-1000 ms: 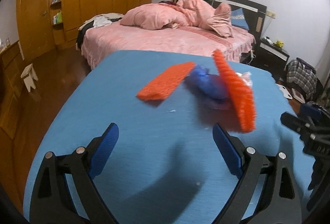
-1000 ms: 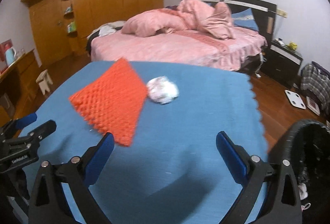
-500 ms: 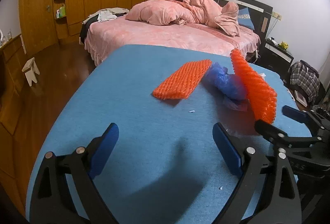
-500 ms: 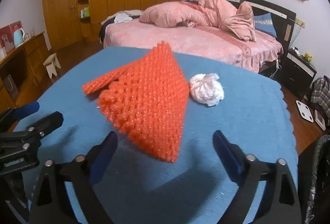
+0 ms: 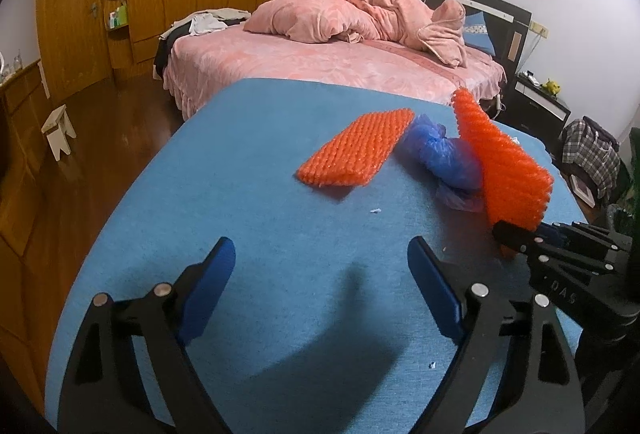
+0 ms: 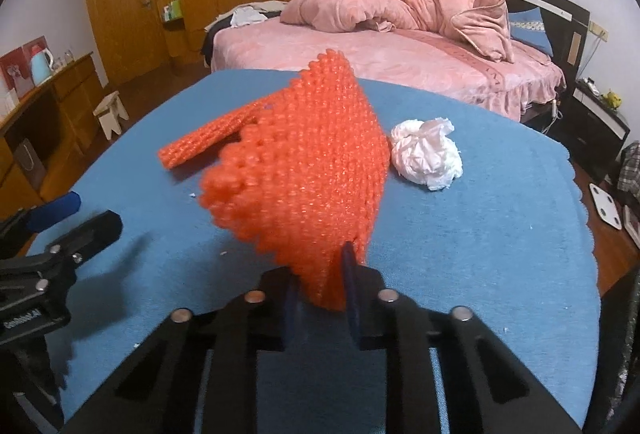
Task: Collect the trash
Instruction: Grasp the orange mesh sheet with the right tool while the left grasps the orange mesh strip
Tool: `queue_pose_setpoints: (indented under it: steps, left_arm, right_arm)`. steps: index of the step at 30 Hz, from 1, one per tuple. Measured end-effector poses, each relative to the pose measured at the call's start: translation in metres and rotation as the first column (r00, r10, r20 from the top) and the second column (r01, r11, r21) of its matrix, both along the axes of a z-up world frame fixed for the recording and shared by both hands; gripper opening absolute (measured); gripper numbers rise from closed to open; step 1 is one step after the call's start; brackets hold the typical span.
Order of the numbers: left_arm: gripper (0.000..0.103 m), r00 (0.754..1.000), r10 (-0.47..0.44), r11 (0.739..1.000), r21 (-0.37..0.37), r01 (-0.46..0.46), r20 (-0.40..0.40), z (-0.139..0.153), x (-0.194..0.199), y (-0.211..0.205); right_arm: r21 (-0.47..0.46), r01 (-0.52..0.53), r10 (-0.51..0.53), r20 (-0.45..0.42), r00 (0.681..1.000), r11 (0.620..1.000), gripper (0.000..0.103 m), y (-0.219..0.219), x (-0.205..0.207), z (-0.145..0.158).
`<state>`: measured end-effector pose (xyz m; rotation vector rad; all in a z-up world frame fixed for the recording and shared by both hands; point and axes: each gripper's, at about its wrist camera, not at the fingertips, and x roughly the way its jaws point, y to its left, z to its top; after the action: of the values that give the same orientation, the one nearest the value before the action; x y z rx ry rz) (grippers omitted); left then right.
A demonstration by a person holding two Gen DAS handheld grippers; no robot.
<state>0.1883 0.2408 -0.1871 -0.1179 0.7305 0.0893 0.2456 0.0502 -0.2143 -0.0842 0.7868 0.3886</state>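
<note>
The right hand-held gripper (image 6: pixel 320 298) pinches 1 orange foam sheet (image 6: pixel 304 170) near the counter's (image 6: pixel 500 254) front edge; the left hand-held gripper (image 5: pixel 320 290) is closing slightly, empty. Next: bin it.

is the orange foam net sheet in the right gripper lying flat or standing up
Standing up: the orange foam net sheet rises on edge from the shut right gripper.

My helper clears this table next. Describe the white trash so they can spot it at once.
Start at the blue table in front of the pink bed. Toward its far right side sits a crumpled white paper wad, just right of the upright orange foam sheet. It is the only white, ball-shaped thing there; its neighbours are flat and orange.
</note>
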Motion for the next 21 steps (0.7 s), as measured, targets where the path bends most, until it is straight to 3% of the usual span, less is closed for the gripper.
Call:
queue_pose_setpoints:
  steps: [7,9,19,21]
  left_arm:
    - [0.082,0.999,-0.022,1.0,-0.009,0.023,0.023,0.005,0.007,-0.008]
    - [0.077,0.999,-0.038,0.999,-0.008,0.038,0.021,0.006,0.015,-0.011]
    - [0.076,0.997,-0.072,0.997,0.029,0.072,0.021,0.005,0.068,-0.018]
    - [0.07,0.997,-0.082,0.996,0.024,0.082,0.006,0.001,0.079,-0.019]
  right_arm:
    - [0.06,0.031,-0.031,0.007,0.999,0.998,0.013,-0.015,0.002,0.008]
    - [0.07,0.042,-0.043,0.007,0.999,0.997,0.013,-0.02,0.006,0.01]
    - [0.087,0.041,-0.041,0.001,0.999,0.995,0.013,-0.024,0.023,0.014]
    - [0.089,0.038,-0.037,-0.004,0.999,0.995,0.013,-0.024,0.027,0.014]
